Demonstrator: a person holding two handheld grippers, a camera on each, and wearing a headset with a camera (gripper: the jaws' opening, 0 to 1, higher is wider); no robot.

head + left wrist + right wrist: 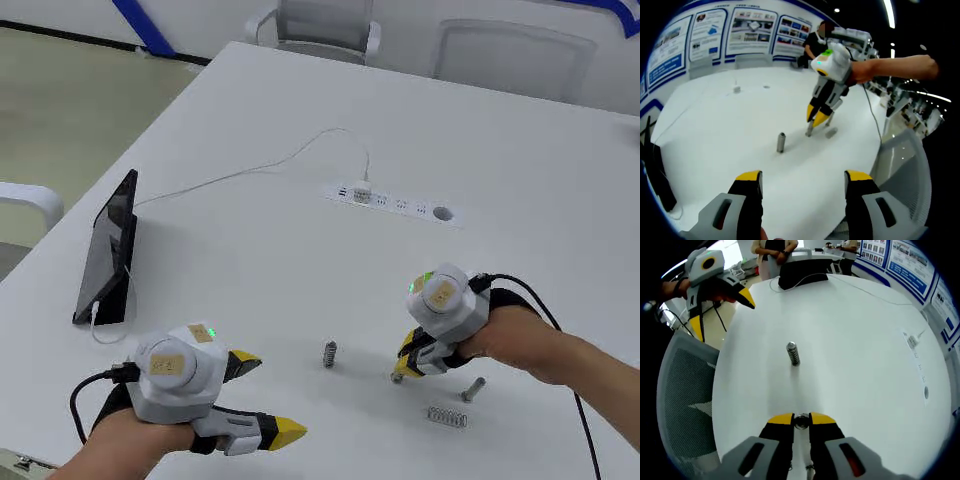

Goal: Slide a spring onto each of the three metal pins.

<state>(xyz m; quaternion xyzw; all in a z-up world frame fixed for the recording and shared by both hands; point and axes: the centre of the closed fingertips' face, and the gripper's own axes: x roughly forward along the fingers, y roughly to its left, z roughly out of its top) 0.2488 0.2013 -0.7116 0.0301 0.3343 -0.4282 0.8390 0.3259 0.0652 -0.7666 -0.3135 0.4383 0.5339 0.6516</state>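
Right hand-held gripper (pixel 801 420): jaws closed down to a narrow gap and pinching a bare metal pin (pixel 397 377). The pin's lower end is at the white worktop (pixel 300 150); contact can't be told. Left hand-held gripper (pixel 802 176): jaws wide apart, nothing between them, over the worktop's near edge toward the left corner.

Head view gives the layout from above. A loose spring (pixel 447 416) lies flat by the near edge. A second bare pin (pixel 473 389) lies on its side just beside it, a little farther in. A tablet (pixel 105 255) is propped near the left edge, and a power strip (pixel 395 203) sits toward the far edge with a white cable. The left gripper view shows the right hand-held gripper side-on, tips pointing down, with the held pin tilted. The right gripper view looks down on the held pin's top end between the yellow tips and shows the coils clearly on the pin with a spring (pixel 793 354).

That pin stands upright between the two hand-held grippers, apart from both and nearer the right one. The lying pin is near the right hand-held gripper's tips, on the side toward the right edge. The loose spring is just past it, nearer the near edge.
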